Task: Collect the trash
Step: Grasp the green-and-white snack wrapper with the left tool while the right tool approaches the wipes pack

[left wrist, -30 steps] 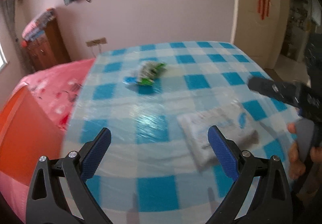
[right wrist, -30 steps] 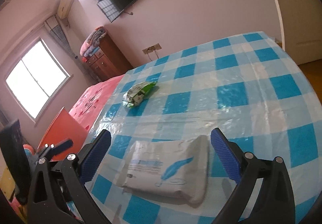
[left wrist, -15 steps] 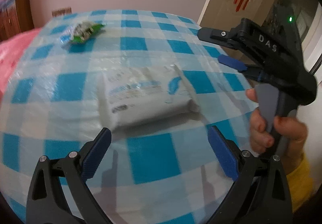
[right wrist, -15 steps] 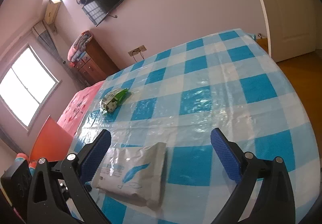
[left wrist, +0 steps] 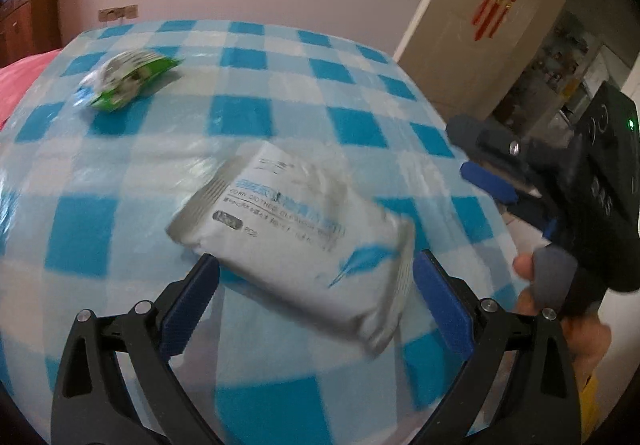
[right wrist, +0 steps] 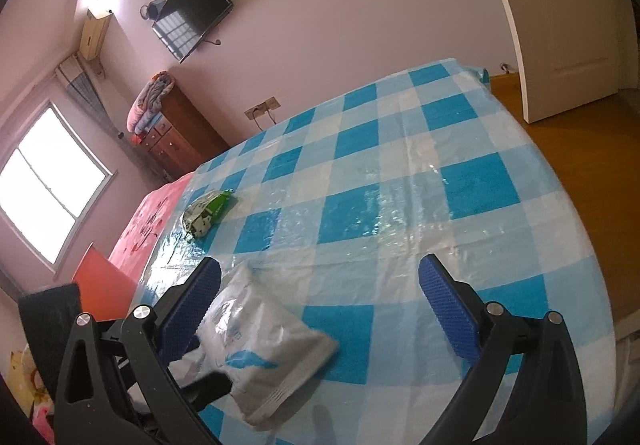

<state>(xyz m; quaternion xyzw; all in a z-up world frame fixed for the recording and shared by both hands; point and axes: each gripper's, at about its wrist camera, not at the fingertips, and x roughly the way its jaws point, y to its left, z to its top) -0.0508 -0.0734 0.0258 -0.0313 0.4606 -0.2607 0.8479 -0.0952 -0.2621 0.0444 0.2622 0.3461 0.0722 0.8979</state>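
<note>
Home bedroom — pink bedspread at left edge, wooden dresser with folded blankets, wall TV upper left, checked tablecloth — centre.

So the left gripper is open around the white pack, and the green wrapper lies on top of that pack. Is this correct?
Not quite. The green wrapper is not on the white pack; it lies apart from it, farther back on the checked tablecloth, as the left wrist view shows. The left gripper is indeed open around the pack.
</note>
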